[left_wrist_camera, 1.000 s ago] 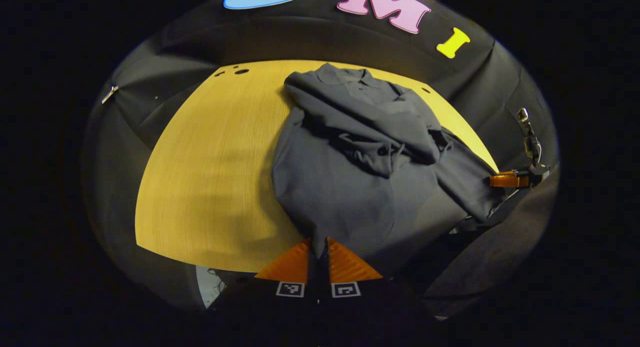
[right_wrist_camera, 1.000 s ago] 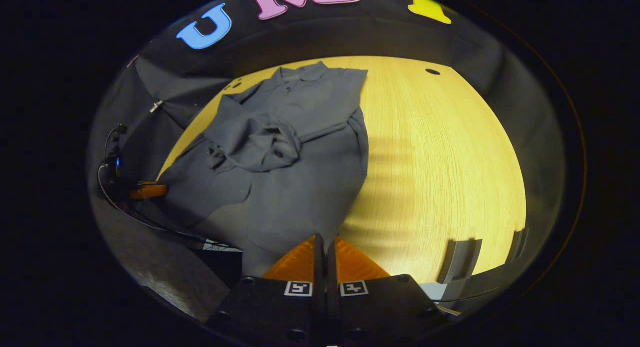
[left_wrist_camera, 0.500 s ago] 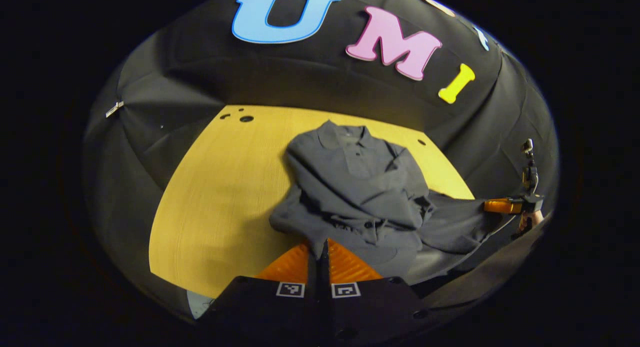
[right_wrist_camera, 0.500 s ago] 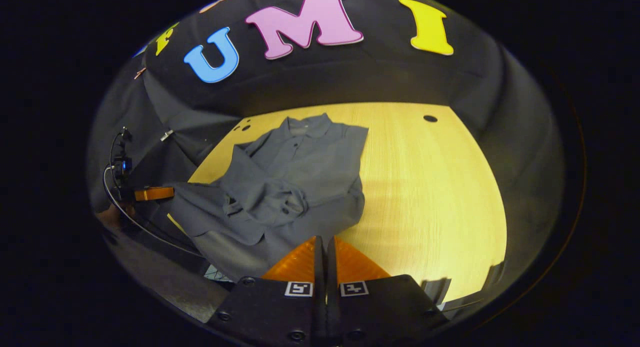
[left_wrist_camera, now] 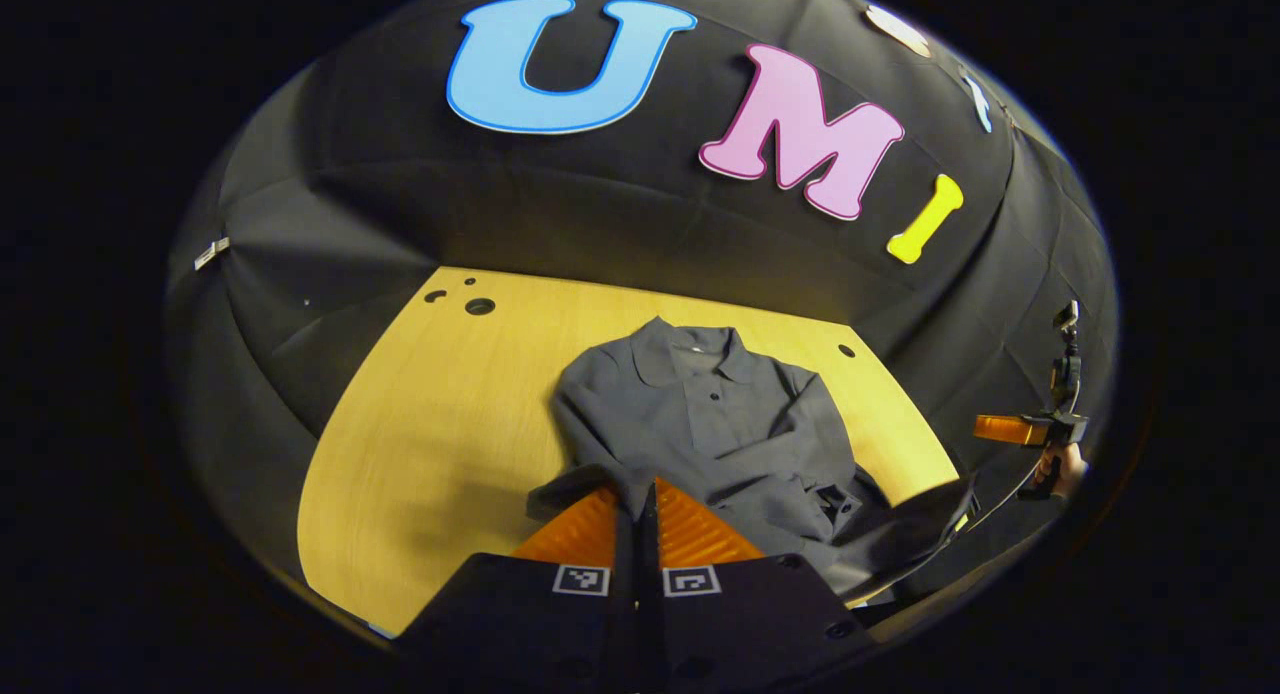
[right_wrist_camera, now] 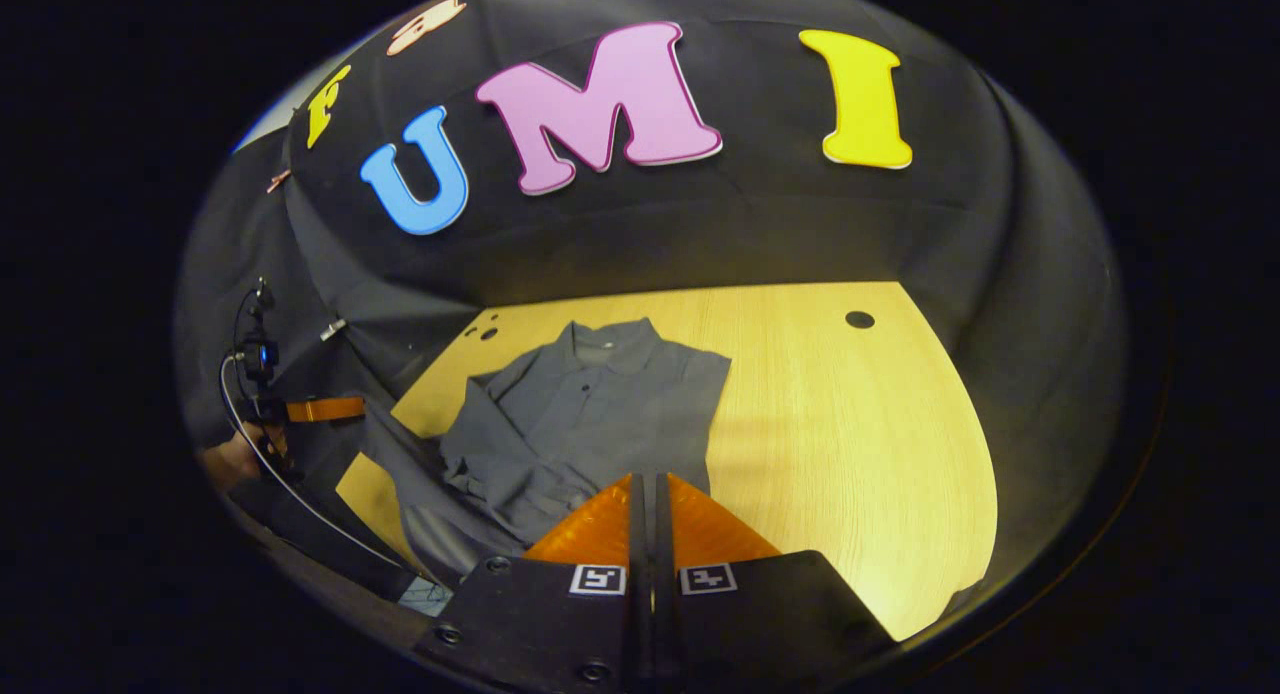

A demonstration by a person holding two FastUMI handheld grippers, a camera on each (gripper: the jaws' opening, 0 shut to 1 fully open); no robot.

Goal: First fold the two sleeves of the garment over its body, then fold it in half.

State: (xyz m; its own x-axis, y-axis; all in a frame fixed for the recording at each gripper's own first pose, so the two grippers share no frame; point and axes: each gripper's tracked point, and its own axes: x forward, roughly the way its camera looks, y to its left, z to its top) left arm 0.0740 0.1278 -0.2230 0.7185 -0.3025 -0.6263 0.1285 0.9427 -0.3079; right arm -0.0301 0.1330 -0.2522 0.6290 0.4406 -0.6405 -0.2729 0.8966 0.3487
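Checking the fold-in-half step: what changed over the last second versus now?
Both grippers, left gripper and right gripper, rose and tilted up, lifting the hem of the shirt off the near edge of the table toward the collar; more wall and less tabletop shows now. Unchanged: both stay shut on the hem corners, the sleeves remain folded over the body, and the collar end hasn't moved.

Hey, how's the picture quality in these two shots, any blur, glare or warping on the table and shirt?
Left gripper view: sharp, with fisheye bending of the table edge and a soft shadow left of the shirt. Right gripper view: also sharp, table evenly lit with no glare, shirt dark but its folds readable, edges bowed.
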